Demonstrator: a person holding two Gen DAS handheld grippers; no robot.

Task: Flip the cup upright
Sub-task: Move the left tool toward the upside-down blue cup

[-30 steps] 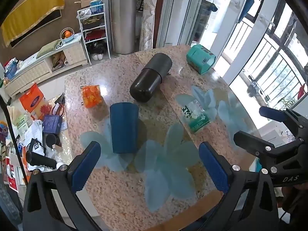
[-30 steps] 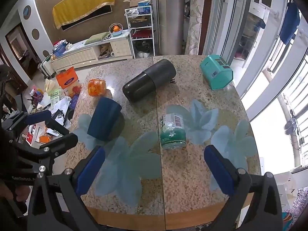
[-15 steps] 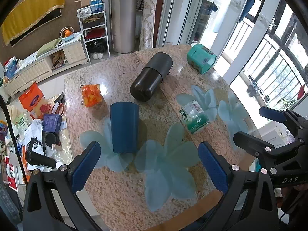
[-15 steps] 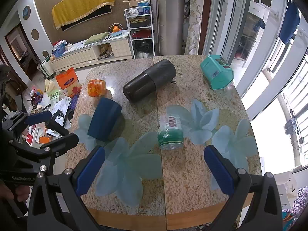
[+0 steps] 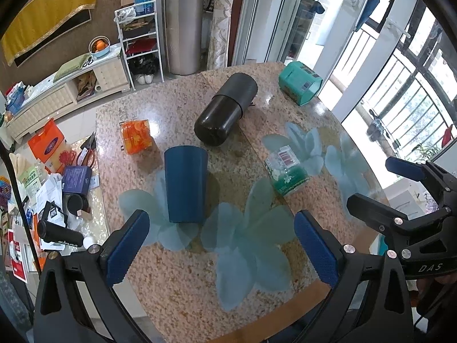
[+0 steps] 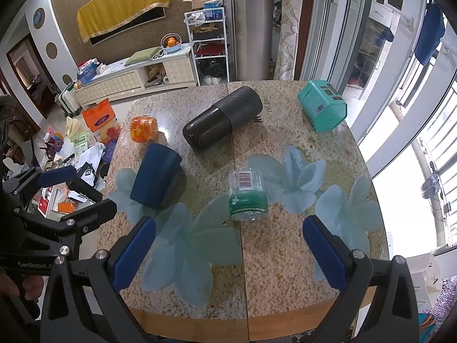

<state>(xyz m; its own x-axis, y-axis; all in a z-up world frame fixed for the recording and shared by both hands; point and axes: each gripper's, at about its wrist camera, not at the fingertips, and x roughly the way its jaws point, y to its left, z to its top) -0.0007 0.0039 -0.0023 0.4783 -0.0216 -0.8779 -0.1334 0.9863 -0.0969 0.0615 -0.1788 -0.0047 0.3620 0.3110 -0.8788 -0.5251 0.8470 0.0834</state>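
Note:
A dark blue cup (image 5: 185,184) stands upside down on the granite table (image 5: 182,280), mouth on the surface; it also shows in the right wrist view (image 6: 155,175). My left gripper (image 5: 220,248) is open and empty, held above the table's near edge, with the cup just beyond its left finger (image 5: 125,245). My right gripper (image 6: 228,253) is open and empty to the right of the cup. Each gripper shows in the other's view: the right one (image 5: 400,188) and the left one (image 6: 74,191).
A black cylinder (image 5: 225,114) lies on its side beyond the cup. A clear bottle with a green label (image 5: 285,171) lies right of centre. An orange jar (image 5: 135,137) and a teal box (image 5: 300,83) sit farther back. Clutter covers a lower table (image 5: 71,197) at left.
The green-label bottle has rolled a little, its barcode now turned up. Both grippers and the blue cup stay almost where they were.

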